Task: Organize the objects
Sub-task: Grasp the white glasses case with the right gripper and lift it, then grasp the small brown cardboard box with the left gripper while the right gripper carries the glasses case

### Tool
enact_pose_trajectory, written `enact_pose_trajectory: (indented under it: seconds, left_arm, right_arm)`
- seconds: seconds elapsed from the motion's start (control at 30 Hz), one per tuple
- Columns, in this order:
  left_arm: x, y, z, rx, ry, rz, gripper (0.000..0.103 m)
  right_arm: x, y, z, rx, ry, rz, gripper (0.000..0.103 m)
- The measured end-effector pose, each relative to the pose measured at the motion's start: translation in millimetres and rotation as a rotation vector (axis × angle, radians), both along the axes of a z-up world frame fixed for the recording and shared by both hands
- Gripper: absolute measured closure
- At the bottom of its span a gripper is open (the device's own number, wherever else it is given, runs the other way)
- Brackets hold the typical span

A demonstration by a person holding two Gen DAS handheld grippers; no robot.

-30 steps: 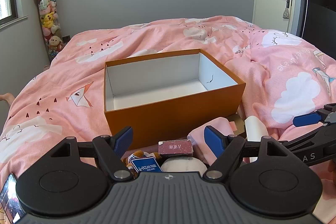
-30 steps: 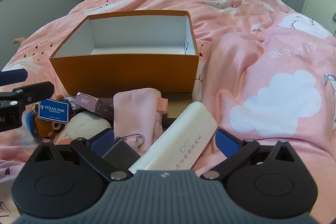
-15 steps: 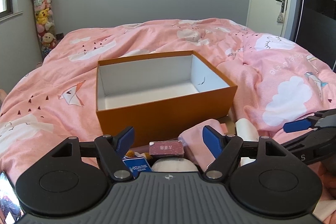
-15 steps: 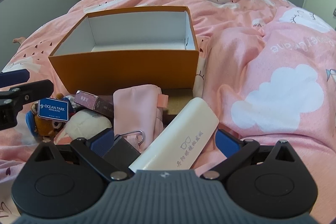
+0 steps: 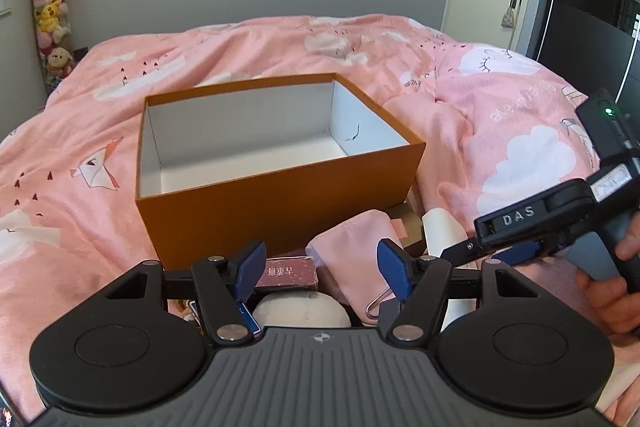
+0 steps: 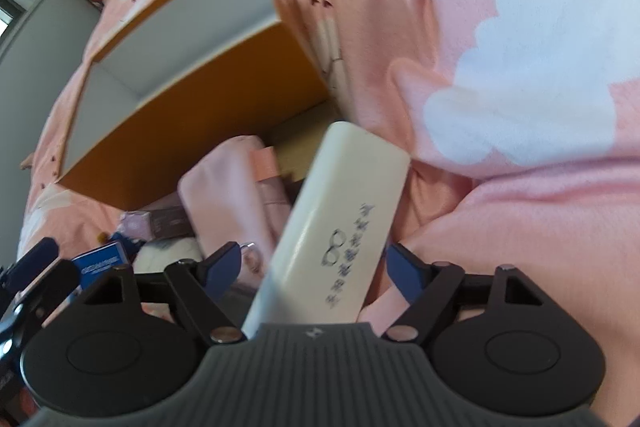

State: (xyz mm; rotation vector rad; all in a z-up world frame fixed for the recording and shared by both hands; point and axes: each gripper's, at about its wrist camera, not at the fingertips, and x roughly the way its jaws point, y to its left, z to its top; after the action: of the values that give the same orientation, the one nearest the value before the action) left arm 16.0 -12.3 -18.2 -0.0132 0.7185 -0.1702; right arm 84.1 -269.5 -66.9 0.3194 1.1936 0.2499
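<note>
Sitting on the pink duvet (image 5: 500,131) is an open orange cardboard box (image 5: 276,211), white inside with nothing in it, and all the clutter is piled right in front of its near wall. Right gripper (image 6: 316,267) is tilted down over the cream glasses case (image 6: 344,211), jaws closing but the blue pads aren't touching it yet, so the case just lies between them, its far end pointing toward the box's near right corner. Just left of the case is a pink pouch (image 6: 232,195) with a metal clip. Left gripper (image 5: 322,273) hangs over the same pile, jaws also closing, gripping nothing; below it there's a small maroon box (image 5: 288,271) up against the box wall and a white plush toy (image 5: 302,311) just nearer than that. A hand (image 5: 612,279) holds the right gripper's handle.
</note>
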Motion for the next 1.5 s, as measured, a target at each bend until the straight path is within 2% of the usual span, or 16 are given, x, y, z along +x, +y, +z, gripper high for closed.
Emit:
enact_pose_trajectory:
  seconds: [0.2,0.37,0.53,0.63,0.73,0.83,0.93,1.0,1.07,1.23,1.3,1.43,1.5]
  left_arm:
    - [19,0,-6,-0.023,0.049,-0.011,0.027]
    - [34,-5,-9,-0.052,0.089,-0.039,0.027]
    - [46,-20,-10,-0.036,0.118,-0.132,0.032]
    - [55,-32,-11,-0.037,0.132,-0.194,0.035]
    - [65,-48,-12,0.001,0.127,-0.253,0.038]
    - [78,-63,-15,0.004,0.134,-0.311,0.044]
    - [92,-81,-21,0.019,0.156,-0.356,0.048]
    - [97,-95,-28,0.065,0.158,-0.391,0.047]
    - [103,-110,-36,0.131,0.165,-0.421,0.042]
    - [108,-141,-59,0.307,0.167,-0.477,0.038]
    - [107,-155,-71,0.397,0.165,-0.513,0.035]
    - [105,-175,-101,0.615,0.161,-0.555,0.034]
    - [103,-182,-113,0.690,0.164,-0.583,0.034]
  right_arm:
    - [21,-1,-21,0.008,0.084,-0.004,0.023]
    - [27,3,-39,0.067,0.141,0.010,0.032]
    - [25,3,-38,0.085,0.141,0.013,0.034]
    - [19,3,-23,0.070,0.086,0.021,0.034]
    - [15,-3,1,0.026,-0.018,0.017,0.034]
    - [14,-15,23,-0.029,-0.112,-0.009,0.034]
    - [23,-33,28,-0.066,-0.169,-0.040,0.034]
    - [25,-39,31,-0.073,-0.191,-0.047,0.034]
    - [31,-49,34,-0.061,-0.199,-0.050,0.034]
    - [40,-66,24,-0.038,-0.192,-0.062,0.034]
    - [42,-73,19,-0.022,-0.183,-0.066,0.034]
    - [51,-79,10,0.022,-0.171,-0.069,0.034]
    - [54,-82,7,0.039,-0.169,-0.062,0.034]
